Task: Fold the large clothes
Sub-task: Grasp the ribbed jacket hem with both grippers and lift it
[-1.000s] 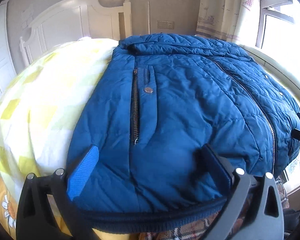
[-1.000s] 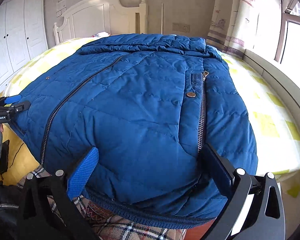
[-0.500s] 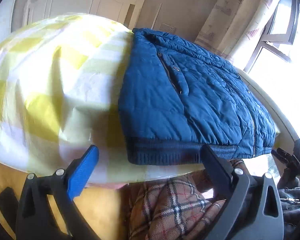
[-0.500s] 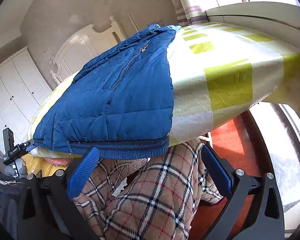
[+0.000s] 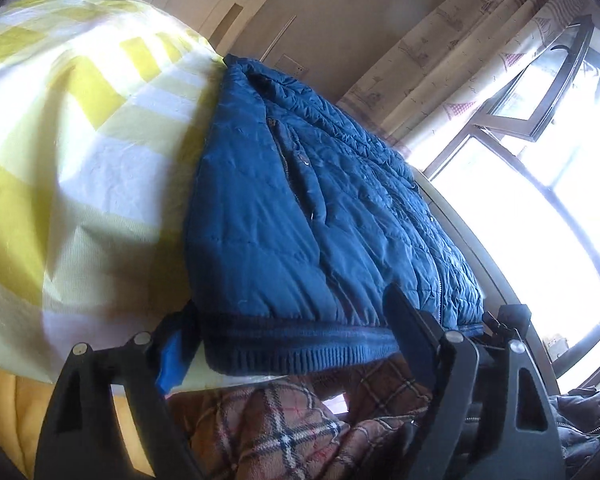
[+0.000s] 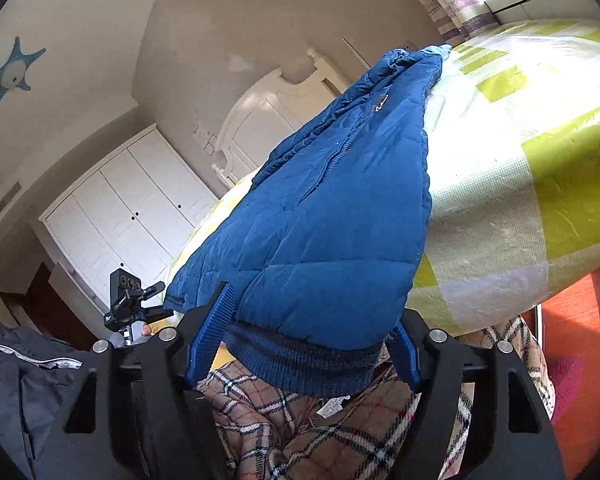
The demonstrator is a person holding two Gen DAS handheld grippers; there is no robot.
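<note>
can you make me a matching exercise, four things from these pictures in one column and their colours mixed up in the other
Things:
1. jacket
2. bedsheet
3. wardrobe
4. blanket

Colours:
A. white
B. brown plaid
C. blue
D. yellow and white check

Pairs: 1-C, 2-D, 3-A, 4-B
</note>
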